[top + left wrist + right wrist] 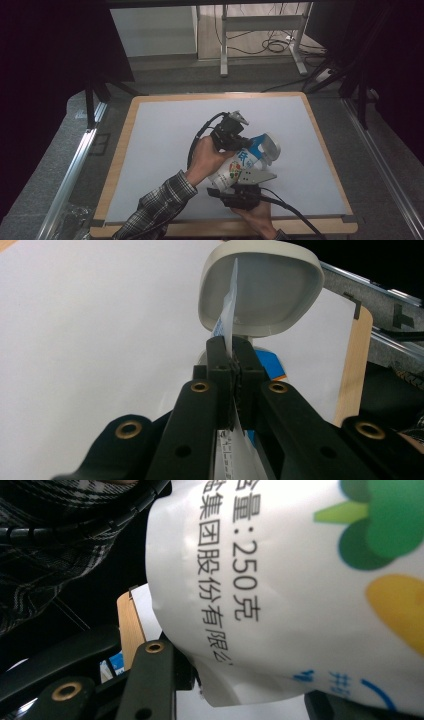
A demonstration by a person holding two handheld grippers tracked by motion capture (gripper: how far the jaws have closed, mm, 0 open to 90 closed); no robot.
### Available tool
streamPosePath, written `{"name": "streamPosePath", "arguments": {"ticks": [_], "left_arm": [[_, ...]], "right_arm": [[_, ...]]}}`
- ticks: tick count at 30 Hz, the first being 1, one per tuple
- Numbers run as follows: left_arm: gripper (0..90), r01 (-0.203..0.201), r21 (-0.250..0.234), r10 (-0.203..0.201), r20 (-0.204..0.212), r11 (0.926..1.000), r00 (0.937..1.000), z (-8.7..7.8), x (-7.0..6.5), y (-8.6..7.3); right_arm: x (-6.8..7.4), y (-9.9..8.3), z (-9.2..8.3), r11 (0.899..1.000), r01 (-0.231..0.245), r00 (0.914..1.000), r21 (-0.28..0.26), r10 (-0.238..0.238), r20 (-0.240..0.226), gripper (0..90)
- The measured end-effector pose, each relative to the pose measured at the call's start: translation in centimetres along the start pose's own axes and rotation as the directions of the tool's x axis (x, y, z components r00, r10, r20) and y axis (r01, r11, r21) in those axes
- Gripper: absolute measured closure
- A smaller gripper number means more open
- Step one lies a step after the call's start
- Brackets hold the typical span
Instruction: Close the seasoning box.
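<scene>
We are holding pouch [239, 167] above table [165, 150], over bowl [270, 148]. Left gripper [245, 142] is pinching top edge shut; right gripper [235, 192] is clamping lower body (likely steadying for pouring or tearing).

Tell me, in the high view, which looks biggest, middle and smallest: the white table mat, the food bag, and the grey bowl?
1. White table mat, by far the largest.
2. Food bag, held between the left gripper and right gripper.
3. Grey bowl, partly hidden behind the bag, so its full size is unsure.
</scene>
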State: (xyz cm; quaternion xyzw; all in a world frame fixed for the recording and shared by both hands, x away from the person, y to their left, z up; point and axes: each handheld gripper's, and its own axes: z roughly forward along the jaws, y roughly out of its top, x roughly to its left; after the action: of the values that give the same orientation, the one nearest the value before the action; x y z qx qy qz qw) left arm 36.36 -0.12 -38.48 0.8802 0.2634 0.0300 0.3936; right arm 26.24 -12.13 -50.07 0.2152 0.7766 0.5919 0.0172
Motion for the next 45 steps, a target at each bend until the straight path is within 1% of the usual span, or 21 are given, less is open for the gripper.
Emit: {"name": "streamPosePath", "arguments": {"ticks": [20,22,45], "left_arm": [[88.8,0.001,-0.002,-0.001,-0.003,1.0,1.0,-0.03,-0.1,0.11],[88.8,0.002,-0.001,-0.002,-0.001,1.0,1.0,-0.04,-0.08,0.12],[88.8,0.0,-0.001,0.0,-0.002,1.0,1.0,-0.05,-0.18,0.35]], "right_arm": [[0.12,0.04,0.11,1.0,-0.004,1.0,0.005,0.004,0.001,64.5],[0.13,0.05,0.11,1.0,-0.002,1.0,0.008,0.002,0.005,67.2],[0.24,0.2,0.13,1.0,-0.005,0.9999,0.005,0.005,0.013,68.3]]}}
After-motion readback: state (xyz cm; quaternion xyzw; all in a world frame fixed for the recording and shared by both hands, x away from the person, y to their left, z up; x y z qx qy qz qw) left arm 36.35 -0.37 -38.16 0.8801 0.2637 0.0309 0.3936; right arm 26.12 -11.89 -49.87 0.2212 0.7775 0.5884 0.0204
